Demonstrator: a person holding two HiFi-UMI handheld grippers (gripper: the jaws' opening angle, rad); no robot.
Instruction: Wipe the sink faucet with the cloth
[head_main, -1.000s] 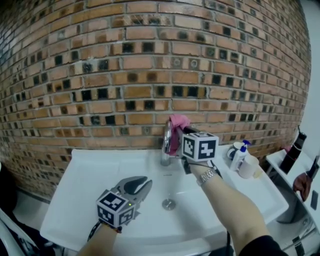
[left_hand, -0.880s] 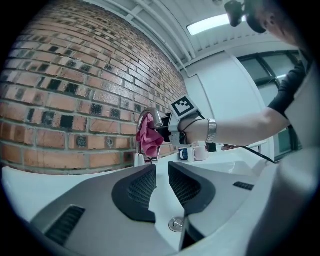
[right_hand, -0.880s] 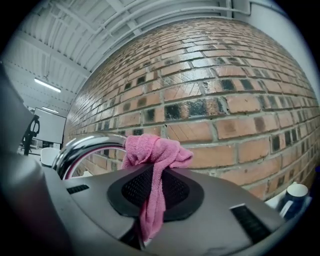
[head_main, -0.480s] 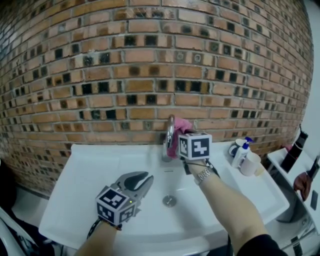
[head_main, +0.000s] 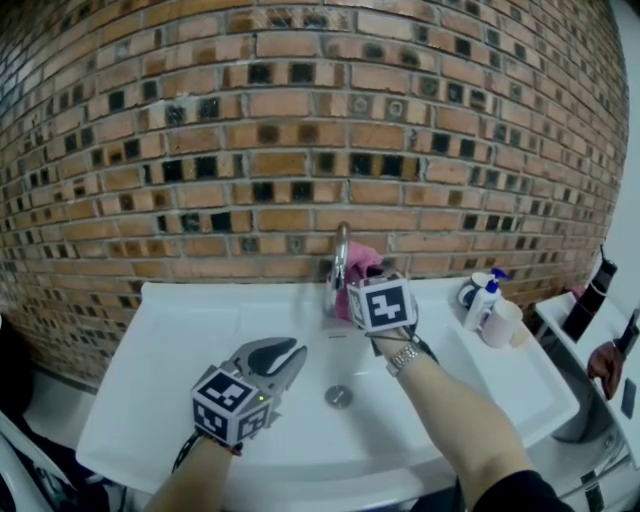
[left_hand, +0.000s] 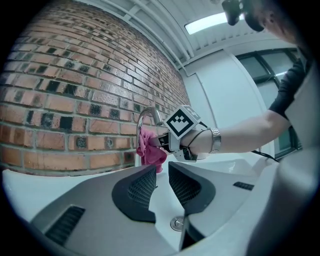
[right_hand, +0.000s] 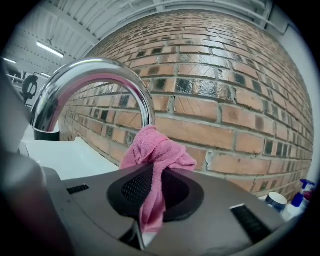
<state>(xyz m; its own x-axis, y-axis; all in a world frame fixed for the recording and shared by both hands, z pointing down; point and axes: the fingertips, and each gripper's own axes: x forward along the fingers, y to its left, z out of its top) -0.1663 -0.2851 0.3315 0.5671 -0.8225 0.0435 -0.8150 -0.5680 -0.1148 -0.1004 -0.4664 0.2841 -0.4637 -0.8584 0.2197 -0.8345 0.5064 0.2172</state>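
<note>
Where the pink cloth (right_hand: 156, 150) lay bunched against the neck of the chrome faucet (right_hand: 90, 80), at the back of the white sink (head_main: 190, 330), the right gripper (head_main: 356, 285) had its jaws clamped on it. Left gripper (left_hand: 161, 182) hung over the basin, jaws apart, empty. Judged best: press the cloth firmly, follow the curve down to the base, no slipping off the metal

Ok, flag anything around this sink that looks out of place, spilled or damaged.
Nothing stands out. The right gripper is shut on the pink cloth at the faucet, the left gripper hangs open over the sink, and the pump bottle and cup on its right corner stand upright. No spill shows.
</note>
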